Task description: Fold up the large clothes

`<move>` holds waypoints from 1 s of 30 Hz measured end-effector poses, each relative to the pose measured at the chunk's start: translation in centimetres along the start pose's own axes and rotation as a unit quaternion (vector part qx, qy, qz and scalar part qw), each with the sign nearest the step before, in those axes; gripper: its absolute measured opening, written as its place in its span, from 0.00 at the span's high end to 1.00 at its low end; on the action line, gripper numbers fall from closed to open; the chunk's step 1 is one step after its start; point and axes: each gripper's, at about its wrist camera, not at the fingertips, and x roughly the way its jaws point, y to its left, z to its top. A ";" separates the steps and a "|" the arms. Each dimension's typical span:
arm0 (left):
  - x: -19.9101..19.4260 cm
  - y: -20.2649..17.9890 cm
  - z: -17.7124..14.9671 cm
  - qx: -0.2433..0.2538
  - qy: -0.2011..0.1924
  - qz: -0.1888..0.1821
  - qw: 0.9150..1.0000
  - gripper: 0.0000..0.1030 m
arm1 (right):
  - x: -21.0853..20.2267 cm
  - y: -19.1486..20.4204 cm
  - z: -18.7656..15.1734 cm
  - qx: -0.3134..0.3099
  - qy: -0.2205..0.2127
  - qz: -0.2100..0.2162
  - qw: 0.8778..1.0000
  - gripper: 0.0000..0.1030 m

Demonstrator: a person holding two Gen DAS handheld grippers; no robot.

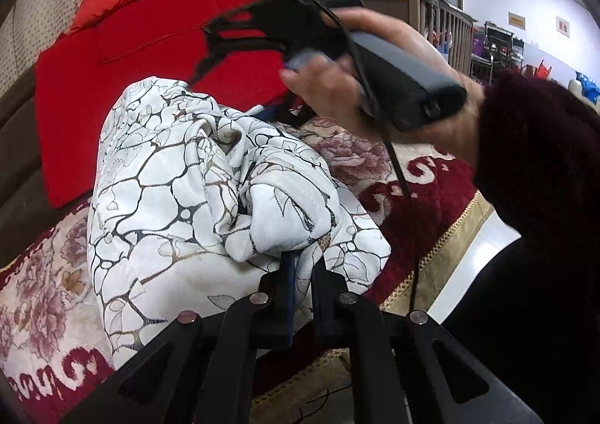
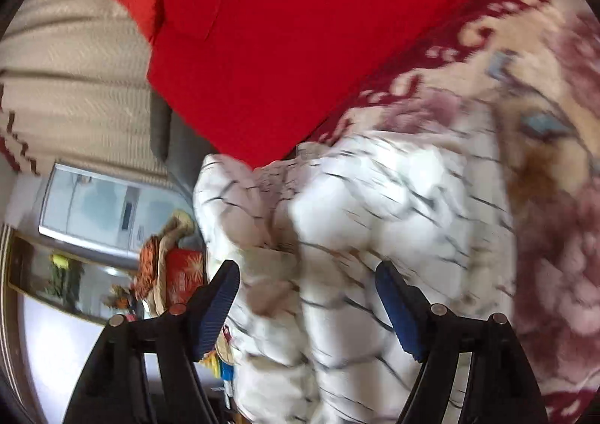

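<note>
Left wrist: left tool [image 1: 300, 266] pinches soft, crumpled crackle-print garment [image 1: 187, 191]; right tool [image 2: 307, 307] gapes wide, empty.

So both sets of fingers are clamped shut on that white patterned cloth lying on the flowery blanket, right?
Not quite. Only the left gripper is clamped on the white patterned cloth. The right wrist view shows the right gripper with its fingers spread wide, gripping nothing. The cloth does lie on the flowery blanket.

surface: floral blanket [image 1: 405, 176] | on it: white garment [image 1: 180, 199], red cloth [image 1: 150, 86]
</note>
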 end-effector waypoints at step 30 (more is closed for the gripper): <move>2.2 -4.3 2.5 0.007 -0.010 -0.147 0.989 0.97 | -1.5 -2.3 1.0 -0.146 0.030 -0.198 0.969 0.96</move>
